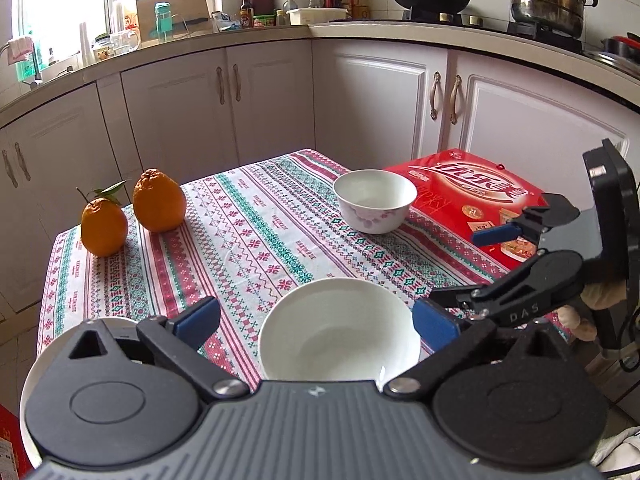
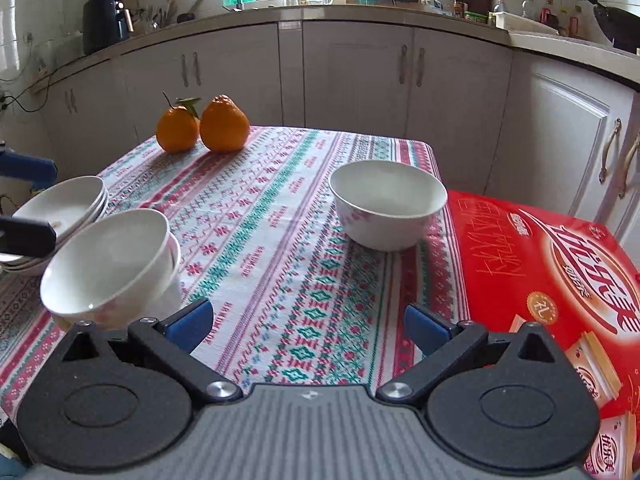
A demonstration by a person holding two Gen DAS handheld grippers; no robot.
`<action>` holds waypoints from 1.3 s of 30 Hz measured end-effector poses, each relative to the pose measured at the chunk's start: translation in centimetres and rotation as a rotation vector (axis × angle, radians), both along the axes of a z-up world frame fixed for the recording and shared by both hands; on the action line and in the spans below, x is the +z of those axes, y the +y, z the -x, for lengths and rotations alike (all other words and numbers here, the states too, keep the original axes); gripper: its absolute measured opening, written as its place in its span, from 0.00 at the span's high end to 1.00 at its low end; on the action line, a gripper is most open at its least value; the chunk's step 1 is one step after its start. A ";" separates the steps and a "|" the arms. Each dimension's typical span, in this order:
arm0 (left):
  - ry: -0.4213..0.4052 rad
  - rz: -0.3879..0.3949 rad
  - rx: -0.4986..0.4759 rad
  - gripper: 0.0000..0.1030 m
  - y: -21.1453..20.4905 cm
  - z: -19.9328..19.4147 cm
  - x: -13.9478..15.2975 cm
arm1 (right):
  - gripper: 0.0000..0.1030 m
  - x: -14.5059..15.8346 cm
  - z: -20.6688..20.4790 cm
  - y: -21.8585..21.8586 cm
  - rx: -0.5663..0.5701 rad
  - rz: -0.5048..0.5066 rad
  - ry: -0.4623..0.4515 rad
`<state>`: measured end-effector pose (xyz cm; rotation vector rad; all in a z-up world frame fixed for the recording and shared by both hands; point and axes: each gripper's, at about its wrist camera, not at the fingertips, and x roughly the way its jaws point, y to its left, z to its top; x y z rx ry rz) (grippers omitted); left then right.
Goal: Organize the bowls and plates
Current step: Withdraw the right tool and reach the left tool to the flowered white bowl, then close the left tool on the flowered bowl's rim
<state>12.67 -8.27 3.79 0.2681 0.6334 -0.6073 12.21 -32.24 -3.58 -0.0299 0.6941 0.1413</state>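
Observation:
A white bowl with a pink flower pattern [image 1: 375, 205] [image 2: 387, 203] stands alone on the patterned tablecloth beside a red box. Two nested white bowls [image 2: 110, 266] sit near the table's left front; the top one [image 1: 339, 332] tilts and lies just ahead of my left gripper [image 1: 316, 320], which is open and empty. A stack of white plates [image 2: 64, 212] lies left of the nested bowls, its rim showing under the left gripper [image 1: 28, 392]. My right gripper [image 2: 308, 324] is open and empty above the cloth; it also shows in the left wrist view [image 1: 468, 272].
Two oranges [image 1: 132, 216] [image 2: 200, 126] sit at the far left corner of the table. A flat red box [image 1: 472, 204] [image 2: 552, 280] covers the right side. Kitchen cabinets and a cluttered counter [image 1: 280, 32] surround the table.

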 end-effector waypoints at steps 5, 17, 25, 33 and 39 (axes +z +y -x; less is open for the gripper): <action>-0.001 -0.042 -0.048 0.01 -2.4 -2.1 0.2 | 0.00 -1.5 -0.5 -1.2 -0.037 0.022 0.017; -0.007 -0.106 -0.167 0.01 -9.5 -8.3 -0.3 | 0.00 -4.0 -3.1 -2.0 -0.023 0.079 0.048; 0.037 -0.106 -0.206 0.01 -12.4 -12.3 -1.4 | 0.00 -4.3 -4.3 -2.7 -0.028 0.045 0.058; 0.093 -0.110 -0.228 0.01 -14.8 -16.4 -3.1 | 0.00 -3.9 -5.7 -3.0 -0.038 0.063 0.052; 0.145 -0.099 -0.231 0.03 -16.2 -18.8 -4.4 | 0.00 -2.5 -7.4 -3.5 -0.027 0.106 -0.027</action>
